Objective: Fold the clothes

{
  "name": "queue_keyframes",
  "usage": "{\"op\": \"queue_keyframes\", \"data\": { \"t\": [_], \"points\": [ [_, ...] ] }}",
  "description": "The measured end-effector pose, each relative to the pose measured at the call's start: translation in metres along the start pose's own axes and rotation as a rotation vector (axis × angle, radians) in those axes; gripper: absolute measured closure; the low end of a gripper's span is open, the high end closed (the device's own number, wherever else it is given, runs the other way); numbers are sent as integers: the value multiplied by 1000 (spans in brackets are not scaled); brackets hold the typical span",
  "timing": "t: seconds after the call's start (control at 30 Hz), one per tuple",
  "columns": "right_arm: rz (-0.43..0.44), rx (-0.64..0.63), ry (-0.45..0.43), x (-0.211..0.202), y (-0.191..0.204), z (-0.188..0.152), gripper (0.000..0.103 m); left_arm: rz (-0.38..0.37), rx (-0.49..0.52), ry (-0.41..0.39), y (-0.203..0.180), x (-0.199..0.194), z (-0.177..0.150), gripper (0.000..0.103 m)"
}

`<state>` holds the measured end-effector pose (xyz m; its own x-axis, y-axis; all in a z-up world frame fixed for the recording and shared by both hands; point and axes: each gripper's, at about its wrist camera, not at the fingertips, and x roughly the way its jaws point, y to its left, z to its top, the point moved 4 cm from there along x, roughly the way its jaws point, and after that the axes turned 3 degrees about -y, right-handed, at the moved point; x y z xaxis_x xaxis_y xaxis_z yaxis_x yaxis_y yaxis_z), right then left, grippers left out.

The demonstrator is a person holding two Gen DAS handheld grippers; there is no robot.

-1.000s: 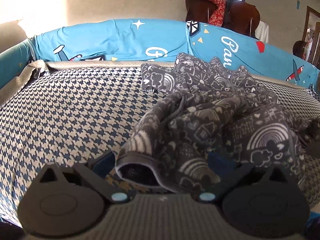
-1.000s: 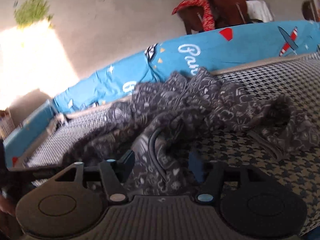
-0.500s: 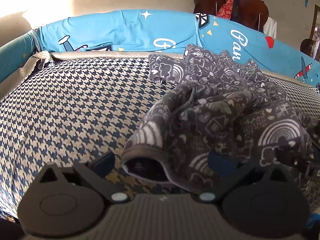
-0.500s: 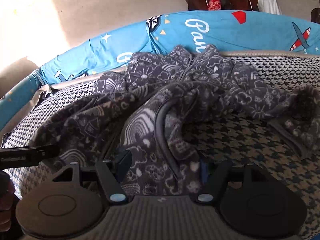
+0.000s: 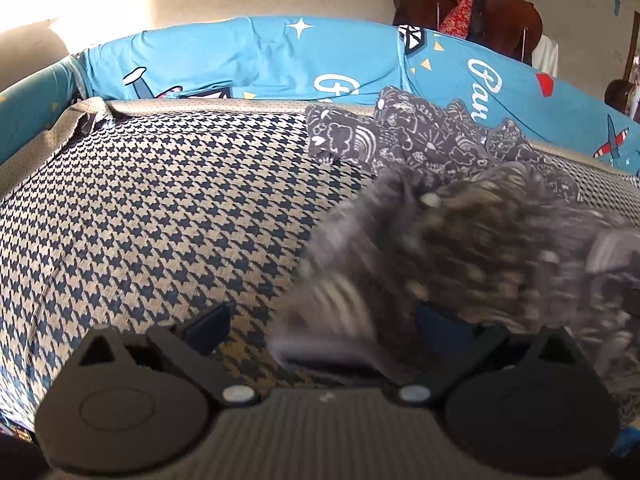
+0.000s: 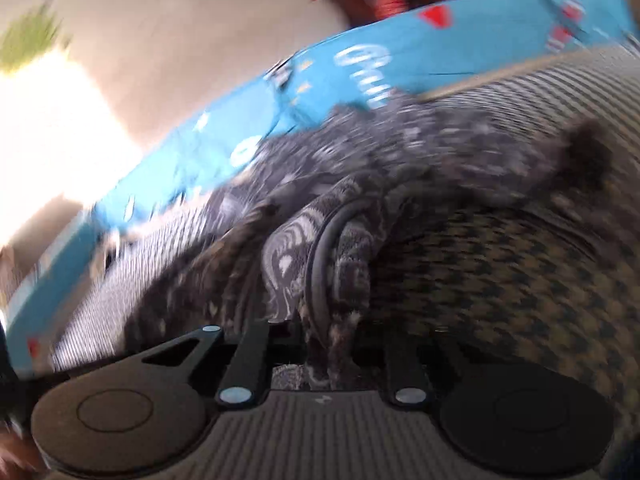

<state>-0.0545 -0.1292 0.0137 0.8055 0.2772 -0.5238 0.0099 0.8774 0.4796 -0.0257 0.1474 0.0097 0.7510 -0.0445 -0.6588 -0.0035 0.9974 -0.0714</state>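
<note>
Dark grey fleece garment with white doodle print (image 5: 460, 208) lay crumpled on the houndstooth-patterned mattress (image 5: 160, 220), near part motion-blurred. Left tool (image 5: 320, 328) released, fingers spread around a cuff. Right tool (image 6: 328, 344) clenched on garment fabric; view smeared.

Fuzzy fleece garment (image 5: 460, 256), matt.

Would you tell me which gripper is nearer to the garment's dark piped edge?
Right. The right gripper is shut on the grey printed garment beside its dark piped edge; the left gripper stands open at a cuff.
</note>
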Motion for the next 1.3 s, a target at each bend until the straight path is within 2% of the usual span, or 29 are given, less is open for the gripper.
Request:
{"op": "queue_keyframes", "data": {
  "t": [0.03,0.1,0.2,0.3,0.4,0.5,0.8,0.93,1.03,1.3],
  "points": [
    [-25,39,-16,-7,-9,1,85,-3,-7,0,1,0,0,0],
    [-113,37,-12,-11,-20,1,83,-7,-18,-1,3,-1,1,0],
    [-234,9,9,-13,-33,-1,74,-3,-22,-1,3,-1,1,0],
    [-273,-9,-43,-23,-37,1,65,0,-18,-6,1,-1,1,0],
    [-298,-9,-143,-39,-34,9,52,2,-10,-12,-3,-1,2,0],
    [-283,-13,-202,-43,-30,18,50,4,-2,-17,-6,-2,2,0],
    [-192,-186,-144,-11,1,41,50,-12,5,-33,-17,0,9,0],
    [-160,-171,-124,8,-3,65,50,-7,18,-31,-21,5,15,0],
    [-178,-181,-128,19,-7,76,50,-3,42,-18,-27,11,21,0],
    [-151,-155,-94,58,-6,85,50,-10,84,-18,-45,33,38,0]
  ]
}}
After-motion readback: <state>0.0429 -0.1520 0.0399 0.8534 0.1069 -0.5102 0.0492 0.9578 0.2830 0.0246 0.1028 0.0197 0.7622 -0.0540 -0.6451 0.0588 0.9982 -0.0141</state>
